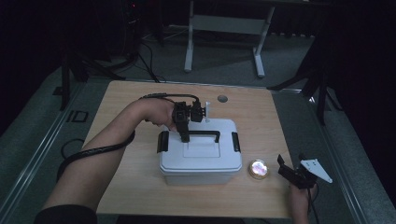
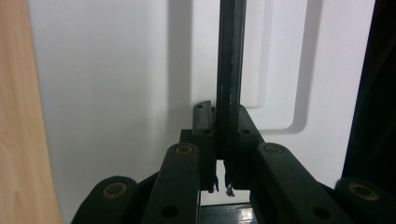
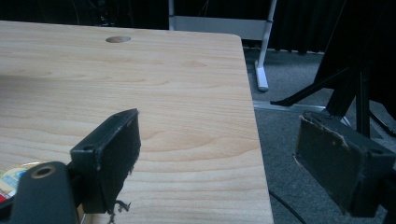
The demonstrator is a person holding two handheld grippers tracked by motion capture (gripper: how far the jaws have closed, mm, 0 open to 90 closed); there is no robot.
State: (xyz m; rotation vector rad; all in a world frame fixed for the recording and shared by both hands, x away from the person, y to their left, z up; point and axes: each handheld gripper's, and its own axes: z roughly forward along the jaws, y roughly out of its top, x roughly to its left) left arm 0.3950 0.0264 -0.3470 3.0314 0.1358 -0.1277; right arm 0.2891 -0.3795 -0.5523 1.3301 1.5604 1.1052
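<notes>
A white lidded box (image 1: 201,154) with black side latches sits in the middle of the wooden table (image 1: 140,93). Its black carry handle (image 1: 205,134) lies across the lid. My left gripper (image 1: 185,135) reaches down from the left and is shut on that handle; in the left gripper view the thin black handle (image 2: 230,70) runs up between the closed jaws over the white lid (image 2: 116,93). My right gripper (image 1: 289,171) rests at the table's right front corner, open, with nothing between its fingers (image 3: 114,154).
A small round shiny tin (image 1: 258,169) lies on the table between the box and my right gripper. A cable hole (image 1: 222,98) is near the far edge. The table's right edge (image 3: 254,130) drops to grey carpet; desk legs stand behind.
</notes>
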